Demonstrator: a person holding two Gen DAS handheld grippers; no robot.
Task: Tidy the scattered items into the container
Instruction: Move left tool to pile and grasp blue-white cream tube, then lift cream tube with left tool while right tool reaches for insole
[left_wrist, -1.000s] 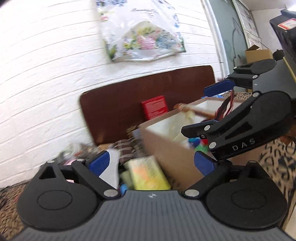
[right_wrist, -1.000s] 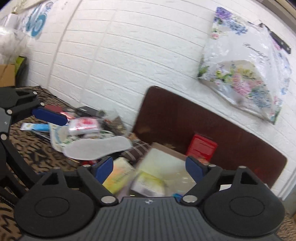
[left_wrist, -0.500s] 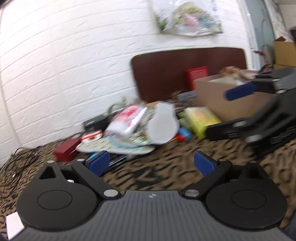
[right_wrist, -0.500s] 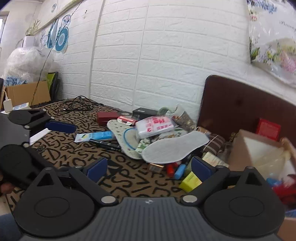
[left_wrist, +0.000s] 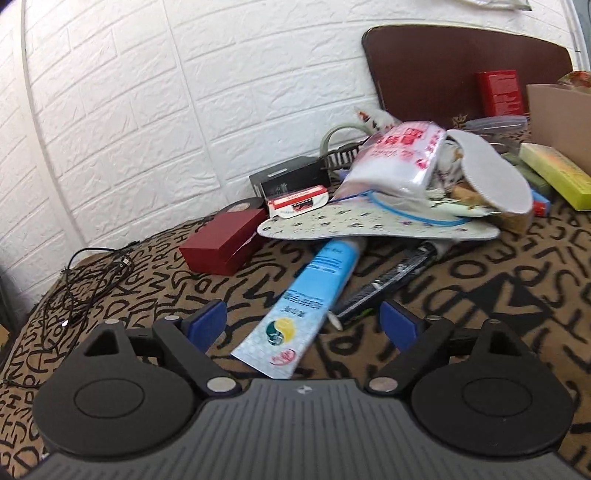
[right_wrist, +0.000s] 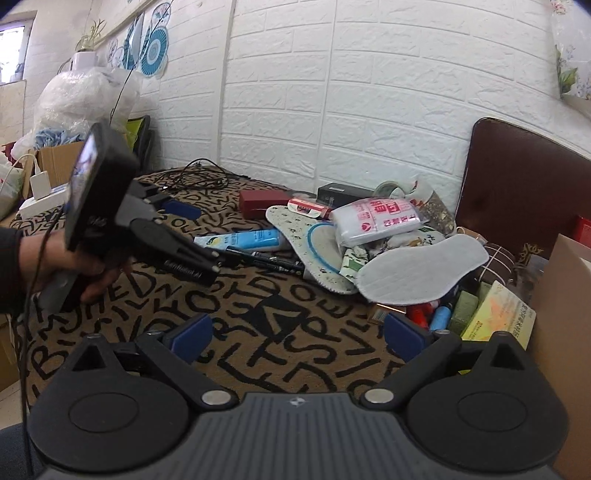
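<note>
Swung away from the cardboard box (right_wrist: 565, 295) at the bed's right edge, the left gripper (left_wrist: 303, 323), jaws just narrowing but empty, lines up on the blue tube (left_wrist: 306, 295), while the right gripper (right_wrist: 295, 334), just spread wide, grasps nothing.

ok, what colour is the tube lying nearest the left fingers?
Light blue tube with a white end and a yellow-green round logo; clearest in the left wrist view.
</note>
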